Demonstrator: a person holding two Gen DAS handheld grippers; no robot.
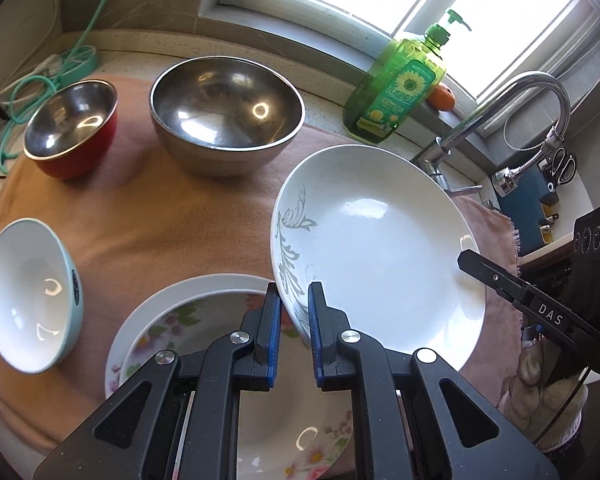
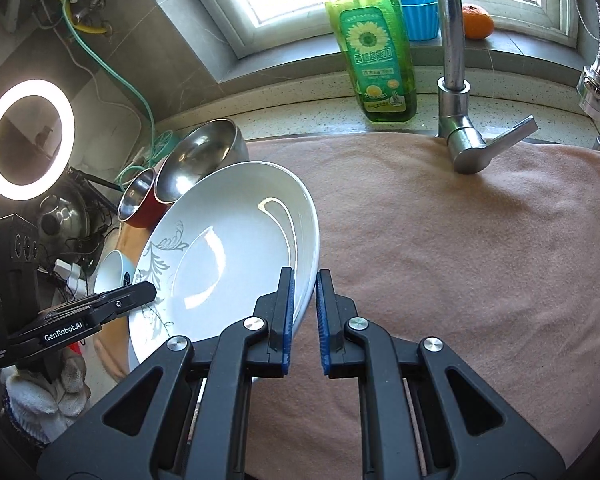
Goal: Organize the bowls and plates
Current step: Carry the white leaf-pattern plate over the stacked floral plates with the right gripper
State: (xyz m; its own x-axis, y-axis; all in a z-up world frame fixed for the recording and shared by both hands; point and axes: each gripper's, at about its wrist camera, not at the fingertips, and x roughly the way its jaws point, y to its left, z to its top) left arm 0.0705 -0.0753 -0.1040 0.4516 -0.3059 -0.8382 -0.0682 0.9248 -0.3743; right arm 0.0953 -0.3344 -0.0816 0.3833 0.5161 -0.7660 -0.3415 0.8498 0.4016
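A white plate with a grey leaf pattern (image 1: pixel 380 248) (image 2: pixel 228 256) hangs tilted above the pink cloth, gripped from both sides. My left gripper (image 1: pixel 295 292) is shut on its patterned rim and shows in the right wrist view as the left gripper (image 2: pixel 148 292). My right gripper (image 2: pixel 304 276) is shut on the opposite plain rim, and the right gripper (image 1: pixel 466 258) also appears in the left wrist view. Below the left gripper lies a floral plate (image 1: pixel 204 320). A light blue bowl (image 1: pixel 28 296), a red bowl (image 1: pixel 72 128) and a steel bowl (image 1: pixel 226 108) stand further left.
The pink cloth (image 2: pixel 460 260) covers the counter. A faucet (image 2: pixel 456 80), a green soap bottle (image 2: pixel 376 52), a blue cup (image 2: pixel 418 16) and an orange (image 2: pixel 476 20) line the window side. A ring light (image 2: pixel 28 140) glows at the left. Gloved hands hold both grippers.
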